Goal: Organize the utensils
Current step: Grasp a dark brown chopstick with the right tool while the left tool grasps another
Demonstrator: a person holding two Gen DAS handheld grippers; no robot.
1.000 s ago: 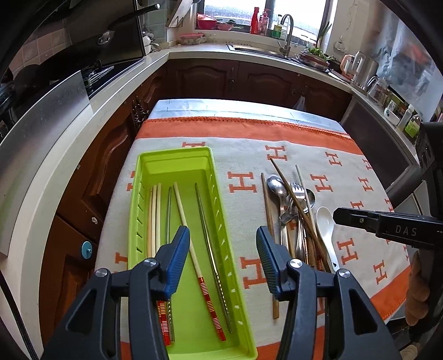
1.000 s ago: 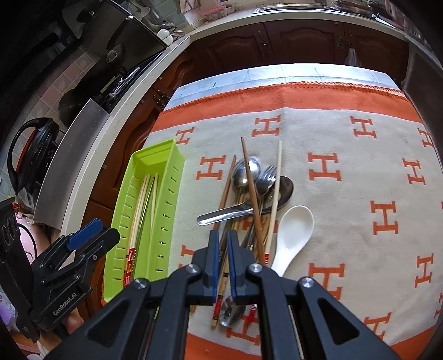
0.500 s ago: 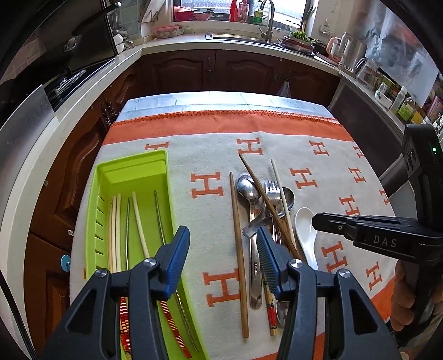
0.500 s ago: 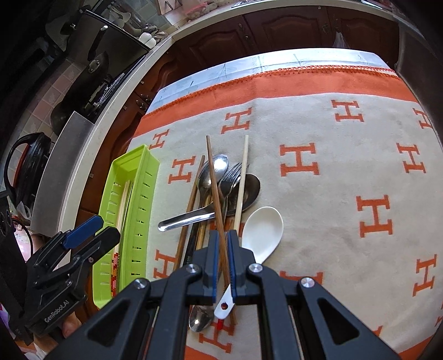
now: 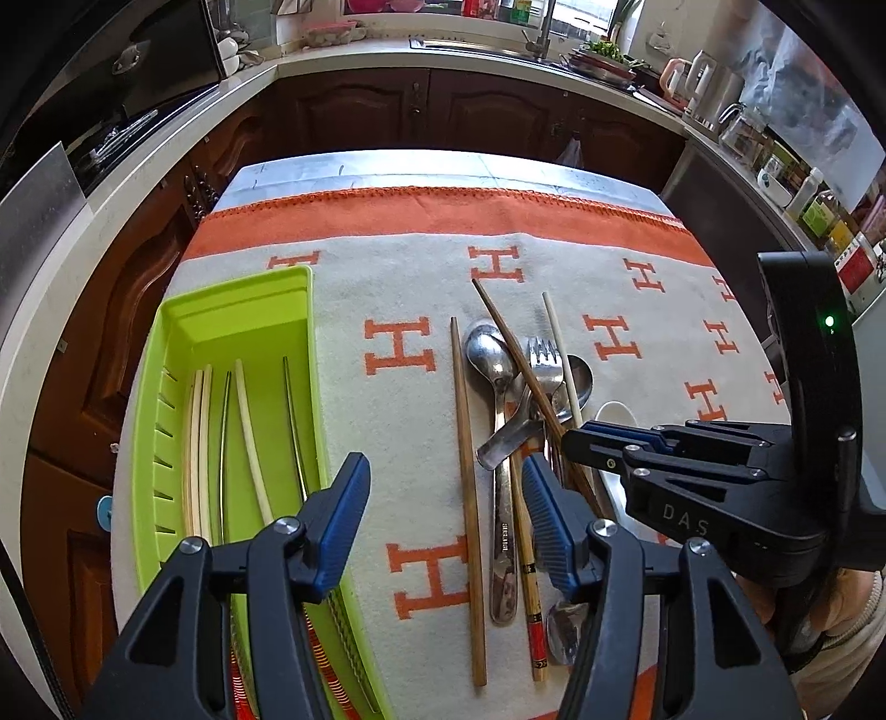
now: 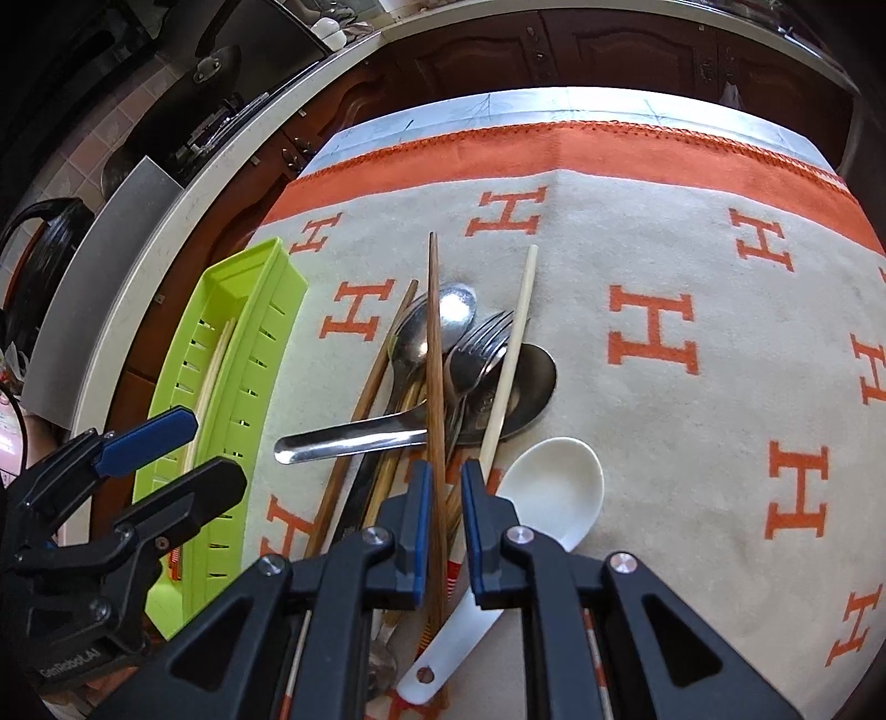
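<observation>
A heap of utensils lies on the orange-and-cream cloth: metal spoons [image 5: 490,354], a fork [image 5: 542,354], a white ceramic spoon [image 6: 554,487], and wooden chopsticks. My right gripper [image 6: 443,487] is slightly open, its pads either side of a dark wooden chopstick [image 6: 434,332] that lies over the heap. It also shows in the left wrist view [image 5: 576,443]. My left gripper [image 5: 443,498] is open and empty above a loose wooden chopstick [image 5: 465,471]. A lime green tray [image 5: 243,299] at left holds several chopsticks [image 5: 249,432].
Kitchen counters and dark wooden cabinets [image 5: 443,105] surround the table. A sink [image 5: 498,47] is at the back, kettles and bottles at the right [image 5: 714,88]. A stove with a pan is at the left [image 6: 210,66]. Bare cloth lies to the right [image 6: 720,415].
My left gripper has swung right from over the green tray to over the utensil heap. My right gripper has moved forward over the heap and opened slightly around the dark chopstick.
</observation>
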